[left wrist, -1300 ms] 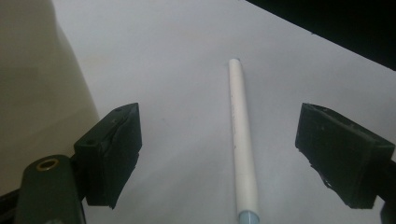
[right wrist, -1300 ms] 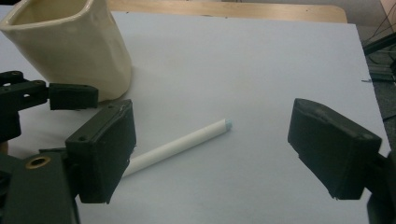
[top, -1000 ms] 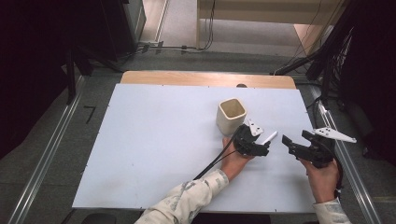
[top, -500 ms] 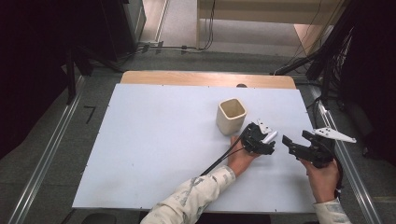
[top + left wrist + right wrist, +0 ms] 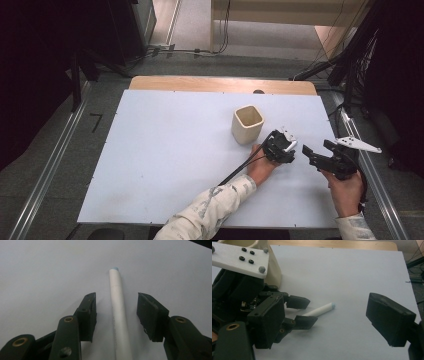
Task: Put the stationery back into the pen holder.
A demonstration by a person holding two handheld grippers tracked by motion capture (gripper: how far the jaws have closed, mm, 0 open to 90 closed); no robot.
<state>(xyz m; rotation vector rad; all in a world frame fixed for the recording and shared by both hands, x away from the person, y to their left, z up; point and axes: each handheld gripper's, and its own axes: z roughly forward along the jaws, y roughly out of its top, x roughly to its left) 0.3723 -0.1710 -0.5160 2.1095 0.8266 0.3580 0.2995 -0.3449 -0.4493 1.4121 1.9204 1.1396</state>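
A white stick (image 5: 117, 312) with a pale blue tip lies flat on the white table (image 5: 165, 150). My left gripper (image 5: 116, 296) straddles it, one black pad on each side with a gap on both. Its jaws have just been closing and the pads do not press on the stick. In the right gripper view the left gripper (image 5: 312, 311) reaches in from the left over the stick (image 5: 323, 308). From above, the left gripper (image 5: 292, 150) sits just right of a cream cup (image 5: 247, 124). My right gripper (image 5: 309, 151) faces it, open and holding nothing.
The cream cup (image 5: 273, 267) stands upright close behind the left gripper. A wooden strip (image 5: 220, 84) borders the table's far edge. Metal rails (image 5: 365, 165) run along both sides, and dark cables and equipment lie beyond the far edge.
My left gripper has slid a little to the right, toward the right gripper, and its jaws have narrowed around the stick. The right gripper has stayed where it was.
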